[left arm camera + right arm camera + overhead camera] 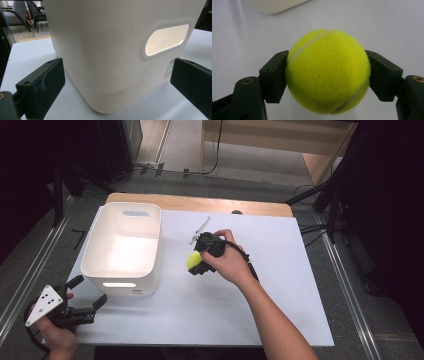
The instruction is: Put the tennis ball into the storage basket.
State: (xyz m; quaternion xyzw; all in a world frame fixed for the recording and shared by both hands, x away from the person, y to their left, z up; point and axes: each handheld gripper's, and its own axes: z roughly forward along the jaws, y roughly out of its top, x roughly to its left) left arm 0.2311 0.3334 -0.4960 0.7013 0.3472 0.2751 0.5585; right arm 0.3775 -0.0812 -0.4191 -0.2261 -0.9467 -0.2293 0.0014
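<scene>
tennis ball (328, 72) sits clamped in my right gripper (198, 262) above the white table (280, 285), just right of the bin (125, 247); my left gripper (82, 302) rests with jaws apart near the bin's front corner.

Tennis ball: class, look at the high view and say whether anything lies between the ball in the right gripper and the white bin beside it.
Nothing visible does. The right gripper is shut on the ball, and only bare white tabletop separates it from the bin. The open left gripper sits at the bin's near side, off that path.
</scene>
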